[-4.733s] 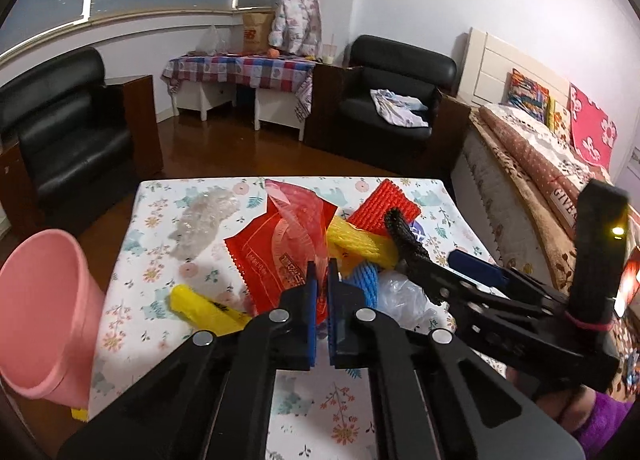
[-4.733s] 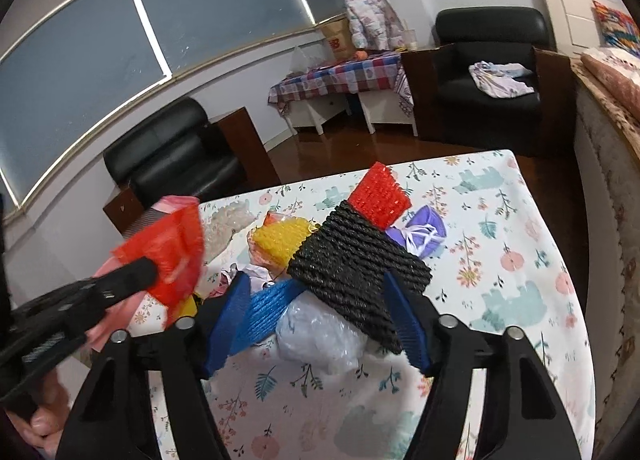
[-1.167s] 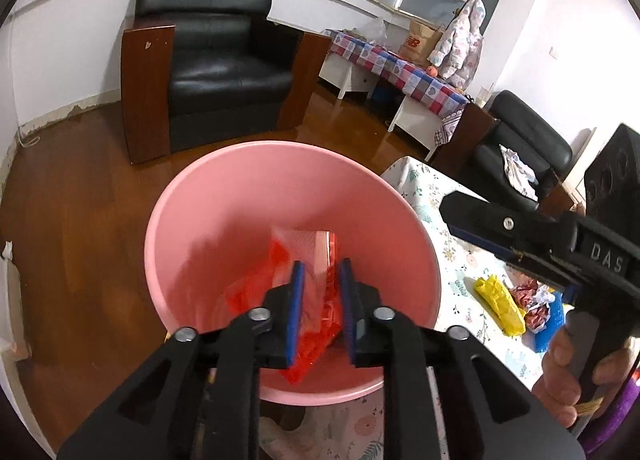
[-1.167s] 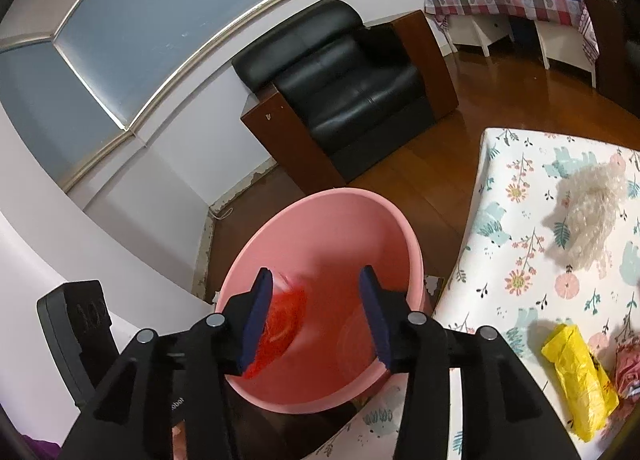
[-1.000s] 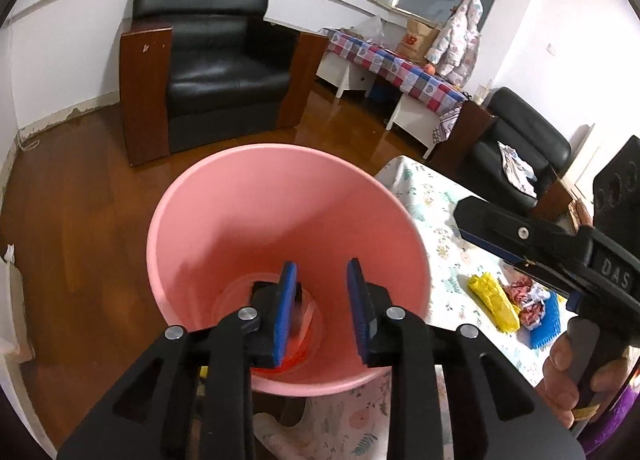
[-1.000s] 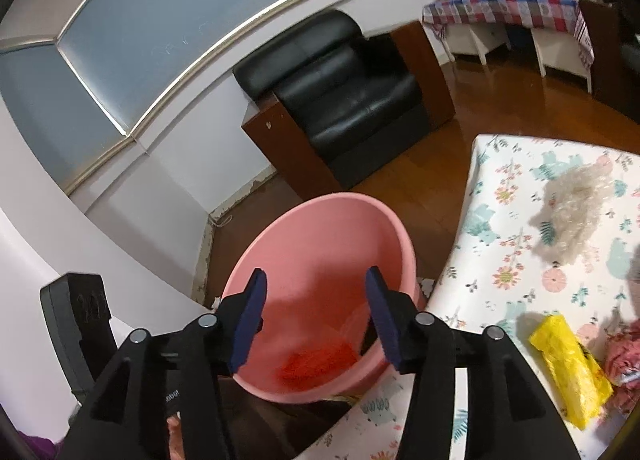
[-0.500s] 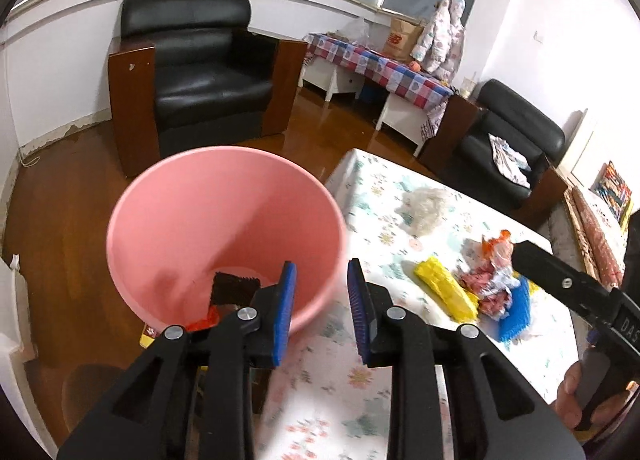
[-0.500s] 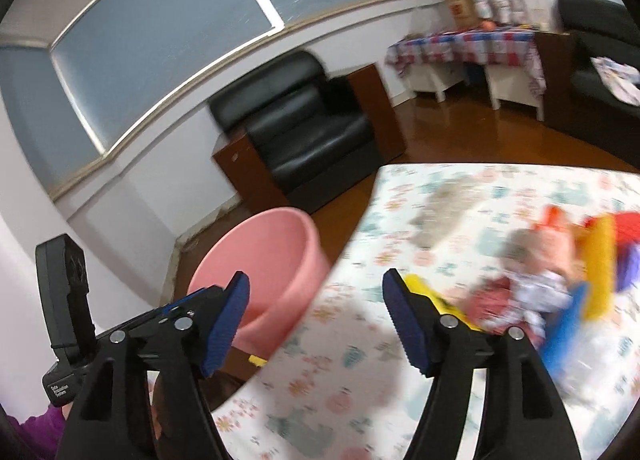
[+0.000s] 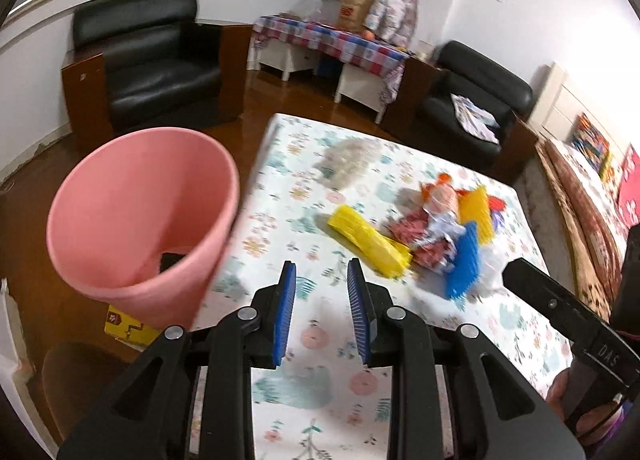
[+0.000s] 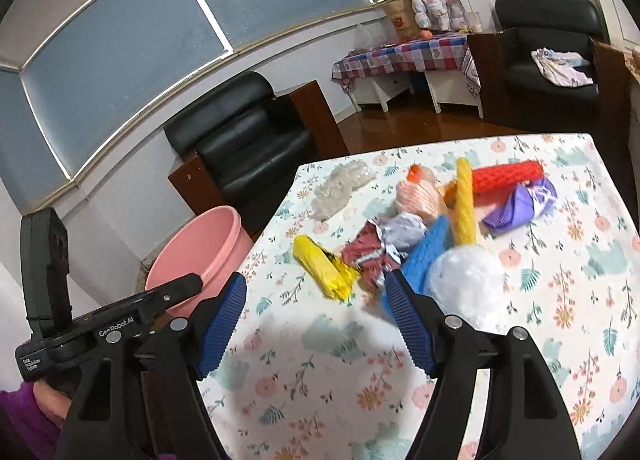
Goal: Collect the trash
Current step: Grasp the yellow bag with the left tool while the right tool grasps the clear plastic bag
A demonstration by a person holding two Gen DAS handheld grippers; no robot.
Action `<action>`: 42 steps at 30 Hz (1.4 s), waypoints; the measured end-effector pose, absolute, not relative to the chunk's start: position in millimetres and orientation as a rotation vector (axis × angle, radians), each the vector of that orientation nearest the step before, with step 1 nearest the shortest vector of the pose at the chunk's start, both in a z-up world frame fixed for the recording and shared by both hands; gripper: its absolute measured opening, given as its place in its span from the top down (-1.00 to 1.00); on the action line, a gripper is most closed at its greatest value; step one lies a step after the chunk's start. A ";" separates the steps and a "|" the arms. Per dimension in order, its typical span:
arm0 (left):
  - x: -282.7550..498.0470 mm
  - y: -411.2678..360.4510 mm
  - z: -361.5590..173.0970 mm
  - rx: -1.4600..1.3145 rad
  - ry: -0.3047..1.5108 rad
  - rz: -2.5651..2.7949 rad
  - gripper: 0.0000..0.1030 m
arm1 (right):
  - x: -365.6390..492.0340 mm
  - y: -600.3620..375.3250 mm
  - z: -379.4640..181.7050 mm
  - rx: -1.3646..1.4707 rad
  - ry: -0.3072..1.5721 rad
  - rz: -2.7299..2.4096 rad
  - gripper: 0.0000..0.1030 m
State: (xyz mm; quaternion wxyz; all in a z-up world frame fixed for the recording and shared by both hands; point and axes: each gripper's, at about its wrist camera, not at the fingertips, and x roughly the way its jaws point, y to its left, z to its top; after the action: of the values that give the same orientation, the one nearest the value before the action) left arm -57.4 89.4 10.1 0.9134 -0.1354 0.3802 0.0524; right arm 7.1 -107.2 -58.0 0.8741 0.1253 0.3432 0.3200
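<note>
Two empty claws, left partly open, right opening wide, face one pink bin.

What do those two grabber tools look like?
Both are black plastic with silver screws and ribbed blue pads. The left gripper has white "GenRobot.AI" lettering; the right gripper shows "DAS". A purple sleeve covers the left wrist.

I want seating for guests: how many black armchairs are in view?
2. One armchair stands against the window wall, behind the pink bucket; the other sits past the table's far end, with cloth on its seat. More may be hidden.
</note>
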 end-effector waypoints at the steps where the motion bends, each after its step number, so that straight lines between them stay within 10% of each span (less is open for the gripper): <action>1: -56.3 85.4 9.8 -0.277 0.784 0.090 0.48 | 5.7 -113.1 -60.6 0.274 0.718 0.673 -0.44; 13: -28.4 59.6 -8.5 -0.252 0.893 -0.014 0.48 | 11.3 -131.1 -69.1 0.357 0.745 0.684 -0.70; 42: 63.6 61.0 -56.3 -0.383 1.070 0.104 0.66 | 41.6 -171.2 -97.1 0.382 0.818 0.528 -0.44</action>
State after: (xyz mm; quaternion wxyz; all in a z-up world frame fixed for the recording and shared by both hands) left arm 63.6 61.0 -56.3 0.8416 -0.1811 0.5064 0.0494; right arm 41.6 -171.2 -97.1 0.8663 0.1823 0.3907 0.2522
